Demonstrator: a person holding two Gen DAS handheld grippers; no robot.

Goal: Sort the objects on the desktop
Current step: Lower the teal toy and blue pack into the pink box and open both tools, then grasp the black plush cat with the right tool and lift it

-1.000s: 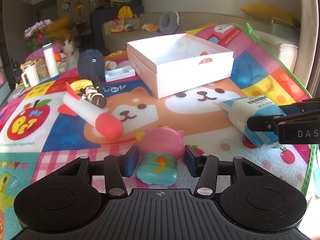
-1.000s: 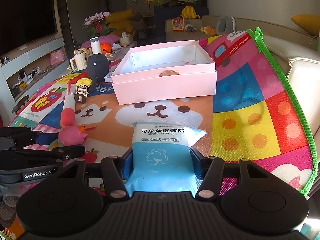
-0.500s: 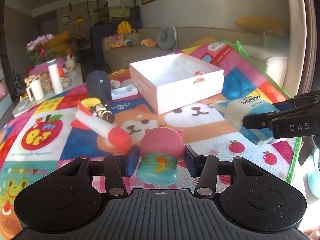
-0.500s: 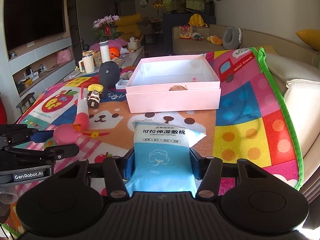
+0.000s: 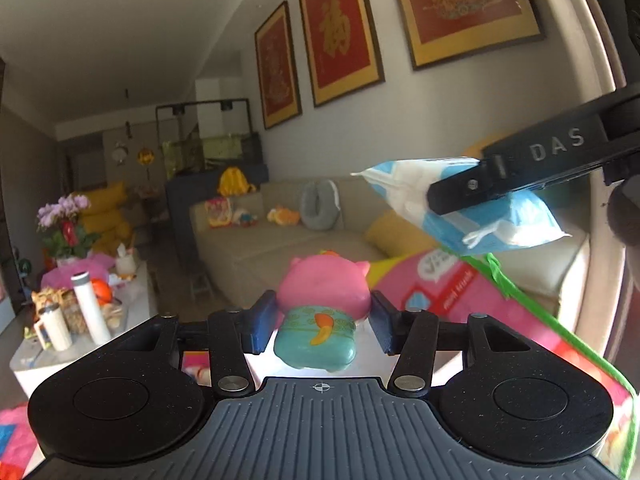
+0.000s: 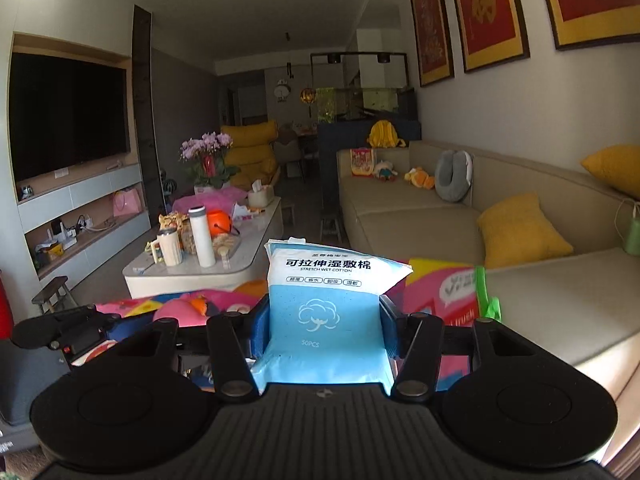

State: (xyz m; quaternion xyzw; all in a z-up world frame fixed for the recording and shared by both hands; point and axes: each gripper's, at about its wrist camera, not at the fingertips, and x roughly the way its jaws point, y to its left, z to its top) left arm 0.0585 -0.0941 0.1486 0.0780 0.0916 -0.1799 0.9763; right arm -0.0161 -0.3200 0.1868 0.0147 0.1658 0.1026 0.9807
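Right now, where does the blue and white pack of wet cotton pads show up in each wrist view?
Left wrist view: blue and white pack of wet cotton pads is upper right, pinched in the right tongs, raised above the mat.
Right wrist view: bottom centre, upright between the blue pads of the tongs.
Shared landmark: grey U-shaped neck pillow on the beige sofa.

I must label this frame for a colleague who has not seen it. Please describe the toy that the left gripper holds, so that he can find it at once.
In the left wrist view, start at the long beige sofa under the red framed pictures, then come down to the left gripper. The squishy pig toy sits between its blue pads. It is pink above and teal below with an orange mark, unlike the flat blue-and-white cotton pad packet in the right gripper.
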